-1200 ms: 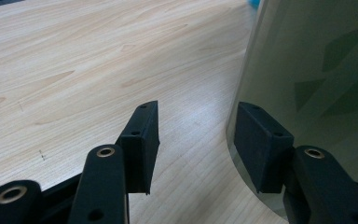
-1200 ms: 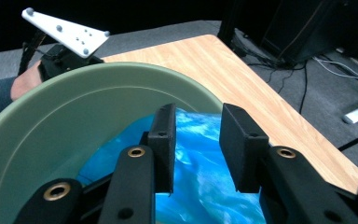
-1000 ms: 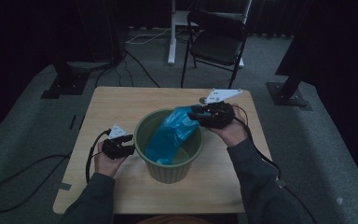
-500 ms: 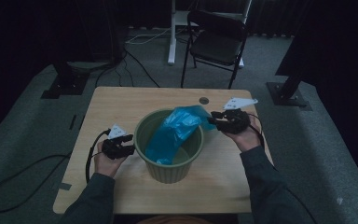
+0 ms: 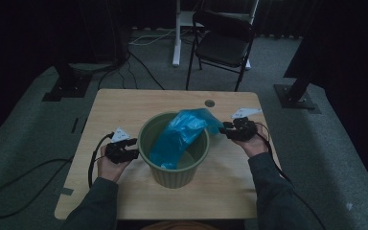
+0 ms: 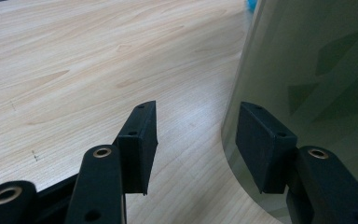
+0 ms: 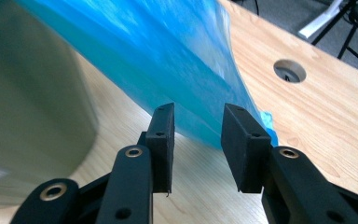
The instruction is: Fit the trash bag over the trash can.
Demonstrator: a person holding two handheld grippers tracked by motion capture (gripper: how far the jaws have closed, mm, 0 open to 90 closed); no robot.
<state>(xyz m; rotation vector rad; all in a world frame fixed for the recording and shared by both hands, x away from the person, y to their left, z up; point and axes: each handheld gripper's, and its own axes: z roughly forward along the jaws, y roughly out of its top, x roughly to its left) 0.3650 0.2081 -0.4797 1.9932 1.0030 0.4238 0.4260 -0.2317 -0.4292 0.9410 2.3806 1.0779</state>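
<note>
A pale green bin [image 5: 175, 165] stands mid-table with a blue plastic bag [image 5: 182, 132] inside it. The bag's top is stretched out over the right rim. My right gripper [image 5: 225, 130] hovers just right of the bin. In the right gripper view my right gripper [image 7: 198, 112] is open, and the bag [image 7: 158, 51] edge hangs in the gap between the jaws, with the bin [image 7: 32, 93] at left. My left gripper [image 5: 133, 148] rests by the bin's left side. My left gripper [image 6: 198, 112] stands open, with its right jaw against the bin wall [image 6: 317, 70].
The wooden table [image 5: 124, 105] has a round cable hole [image 5: 210, 103] near its far edge, also visible as the hole [image 7: 289, 71] beyond the bag. A black folding chair [image 5: 223, 43] stands behind the table. Cables trail over the floor at left.
My right gripper has moved right from above the bin to beyond its rim, drawing the bag's top out over that rim. The left gripper has stayed put.
</note>
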